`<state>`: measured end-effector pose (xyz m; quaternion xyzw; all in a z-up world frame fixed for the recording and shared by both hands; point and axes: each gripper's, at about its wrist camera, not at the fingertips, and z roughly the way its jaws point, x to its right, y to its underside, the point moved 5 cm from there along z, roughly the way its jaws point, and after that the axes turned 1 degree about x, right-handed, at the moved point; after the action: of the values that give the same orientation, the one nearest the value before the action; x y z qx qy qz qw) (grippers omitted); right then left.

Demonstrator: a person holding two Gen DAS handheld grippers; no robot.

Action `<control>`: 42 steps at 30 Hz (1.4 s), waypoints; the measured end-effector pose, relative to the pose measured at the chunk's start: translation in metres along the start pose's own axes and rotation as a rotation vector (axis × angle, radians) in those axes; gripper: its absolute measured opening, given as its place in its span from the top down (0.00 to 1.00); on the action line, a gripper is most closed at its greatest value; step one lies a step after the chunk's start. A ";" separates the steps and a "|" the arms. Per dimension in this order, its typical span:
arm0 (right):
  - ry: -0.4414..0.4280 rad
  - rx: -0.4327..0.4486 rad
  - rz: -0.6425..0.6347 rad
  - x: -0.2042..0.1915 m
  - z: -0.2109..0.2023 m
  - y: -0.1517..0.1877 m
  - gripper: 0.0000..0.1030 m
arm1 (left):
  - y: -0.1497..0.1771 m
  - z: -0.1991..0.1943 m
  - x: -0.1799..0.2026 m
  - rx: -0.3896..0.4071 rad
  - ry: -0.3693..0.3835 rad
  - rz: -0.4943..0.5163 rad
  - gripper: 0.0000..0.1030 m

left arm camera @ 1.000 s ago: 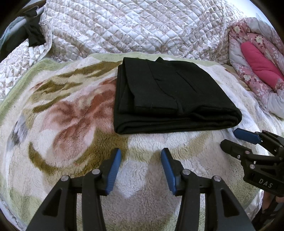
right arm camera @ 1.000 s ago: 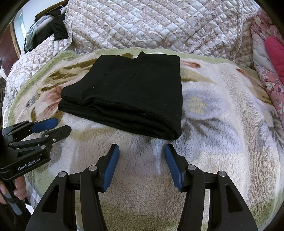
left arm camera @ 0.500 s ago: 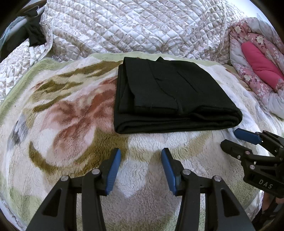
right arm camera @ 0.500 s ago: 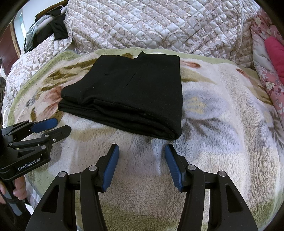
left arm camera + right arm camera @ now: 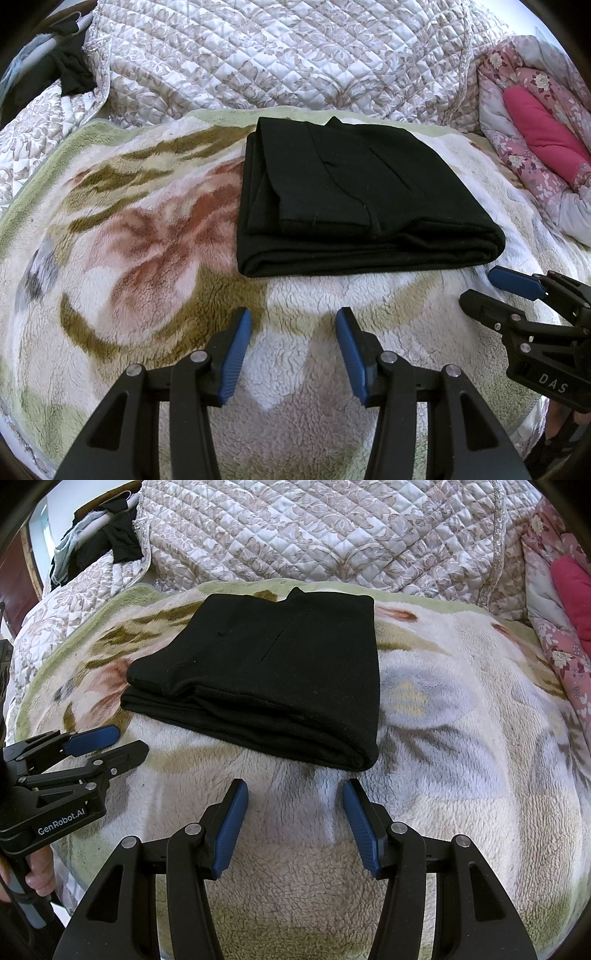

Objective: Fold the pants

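The black pants [image 5: 354, 199] lie folded into a flat rectangle on the fleece floral blanket [image 5: 147, 258]; they also show in the right wrist view [image 5: 266, 686]. My left gripper [image 5: 293, 317] is open and empty, held just short of the fold's near edge. My right gripper [image 5: 295, 790] is open and empty, just short of the fold's near right corner. Each gripper shows in the other's view, the right one [image 5: 491, 288] at the right and the left one [image 5: 118, 742] at the left. Neither touches the pants.
A quilted beige bedspread [image 5: 277, 55] rises behind the blanket. A pink floral quilt with a magenta lining [image 5: 539, 129] lies at the right. Dark clothes [image 5: 118, 539] are piled at the far left. The blanket's near edge drops off below the grippers.
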<state>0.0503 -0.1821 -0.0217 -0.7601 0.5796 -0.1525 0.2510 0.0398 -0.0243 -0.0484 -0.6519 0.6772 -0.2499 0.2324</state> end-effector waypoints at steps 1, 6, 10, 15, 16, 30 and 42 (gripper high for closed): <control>0.000 0.000 0.000 0.000 0.000 0.000 0.47 | 0.001 0.000 0.000 -0.001 0.000 0.000 0.51; 0.001 0.000 0.000 0.000 0.000 0.000 0.47 | 0.001 0.000 0.000 0.000 -0.004 0.004 0.51; 0.001 0.001 0.000 0.000 0.000 0.000 0.47 | 0.004 0.000 -0.001 0.000 -0.006 0.005 0.51; 0.001 0.001 0.000 -0.001 0.000 0.000 0.47 | 0.001 0.000 0.000 0.000 -0.007 0.007 0.50; 0.002 0.001 -0.001 -0.001 0.000 0.000 0.47 | 0.001 0.000 0.000 0.000 -0.006 0.007 0.50; 0.003 0.002 -0.001 -0.001 0.000 0.000 0.47 | 0.002 -0.001 0.001 -0.001 -0.007 0.010 0.50; 0.004 0.002 -0.002 -0.001 0.000 0.001 0.47 | 0.003 -0.001 0.000 -0.002 -0.008 0.011 0.50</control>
<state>0.0494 -0.1815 -0.0216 -0.7600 0.5793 -0.1550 0.2506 0.0367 -0.0239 -0.0498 -0.6496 0.6800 -0.2452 0.2358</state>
